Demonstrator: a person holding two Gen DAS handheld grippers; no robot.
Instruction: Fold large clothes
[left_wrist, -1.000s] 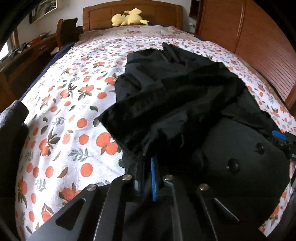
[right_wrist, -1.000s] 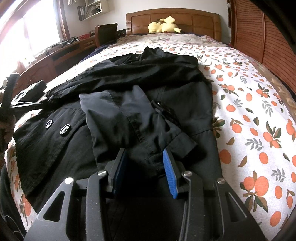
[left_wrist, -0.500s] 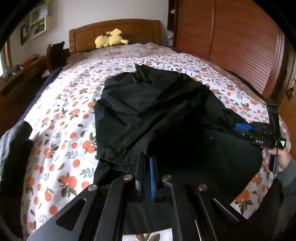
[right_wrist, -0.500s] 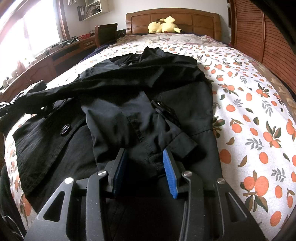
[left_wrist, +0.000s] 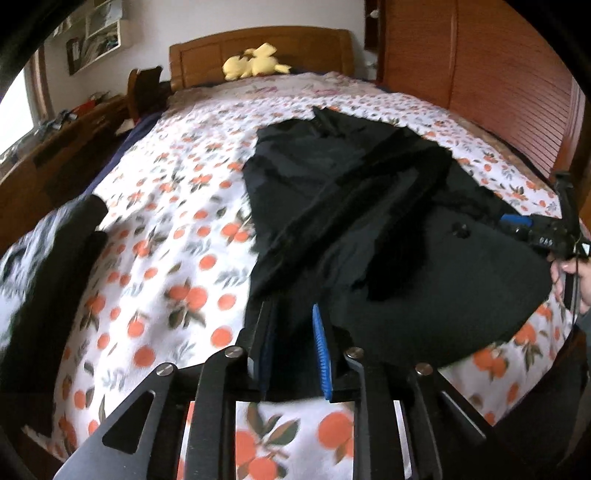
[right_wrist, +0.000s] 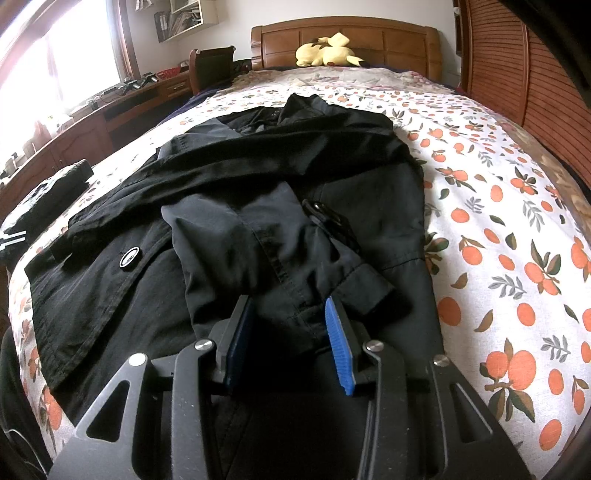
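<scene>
Left tool (left_wrist: 293, 350) opening over black coat (left_wrist: 369, 221), crumpled; right tool (right_wrist: 286, 341) parted above it.

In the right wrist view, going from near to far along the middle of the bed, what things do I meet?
Right gripper → black coat → bare orange-print bedsheet → yellow plush toy → wooden headboard.

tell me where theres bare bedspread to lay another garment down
Bare floral bedspread lies between the black coat and the slatted wooden wall, and up toward the yellow plush toy. The strip between the coat and the folded dark clothes is narrower. The middle is crowded.
</scene>
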